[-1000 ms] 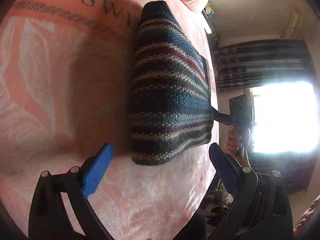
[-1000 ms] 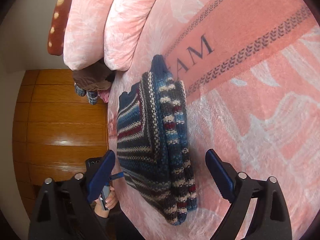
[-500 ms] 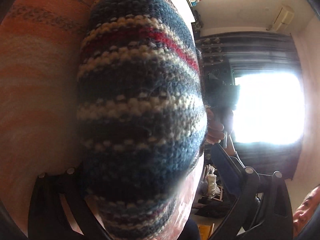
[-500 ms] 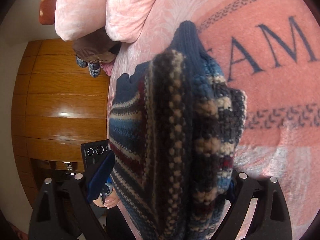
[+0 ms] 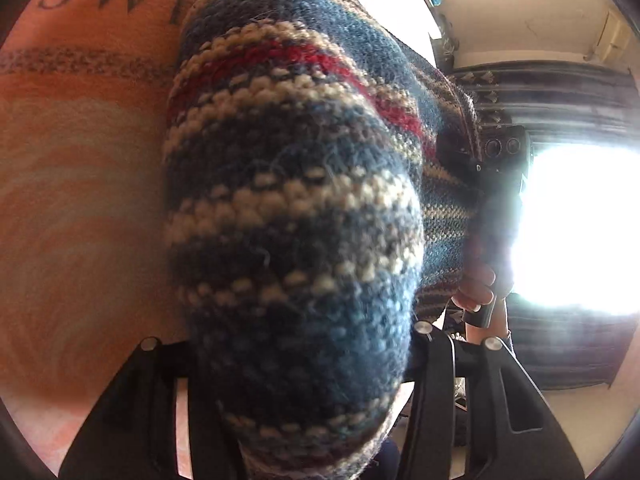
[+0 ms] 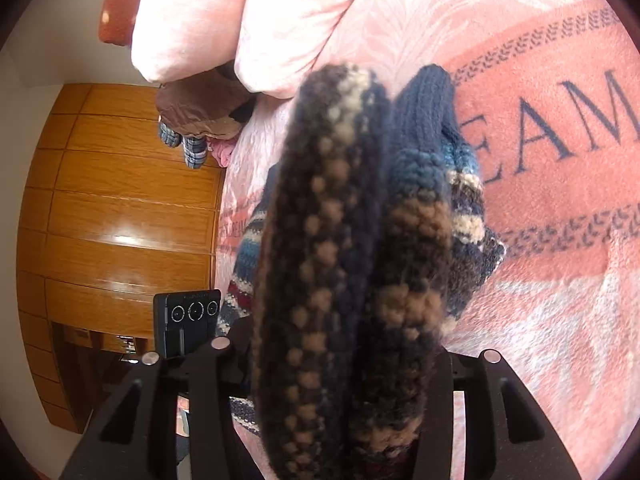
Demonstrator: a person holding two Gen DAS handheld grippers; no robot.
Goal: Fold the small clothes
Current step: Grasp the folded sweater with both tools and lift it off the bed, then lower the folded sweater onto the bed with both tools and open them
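A small knit sweater (image 5: 296, 208) striped in blue, cream, brown and red lies folded on a pink blanket (image 5: 80, 208) lettered in dark print. My left gripper (image 5: 296, 384) is shut on one thick folded end, and the wool hides its fingers. My right gripper (image 6: 340, 384) is shut on the opposite end of the sweater (image 6: 332, 240), where two rolled layers bulge up between its jaws. The dark blue ribbed cuff (image 6: 428, 104) sticks out beyond. A hand (image 5: 476, 288) holds the other gripper's handle at the bed edge.
Pink pillows (image 6: 248, 12) lie at the head of the bed, with brown and plaid clothes (image 6: 196, 124) tucked beside them. A wooden wardrobe (image 6: 120, 208) stands past that bed edge. A bright window (image 5: 580, 232) with dark curtains lies past the other edge.
Both grippers moved in from open and apart to the sweater's two ends and shut on them. The wool now bunches up and fills both views.
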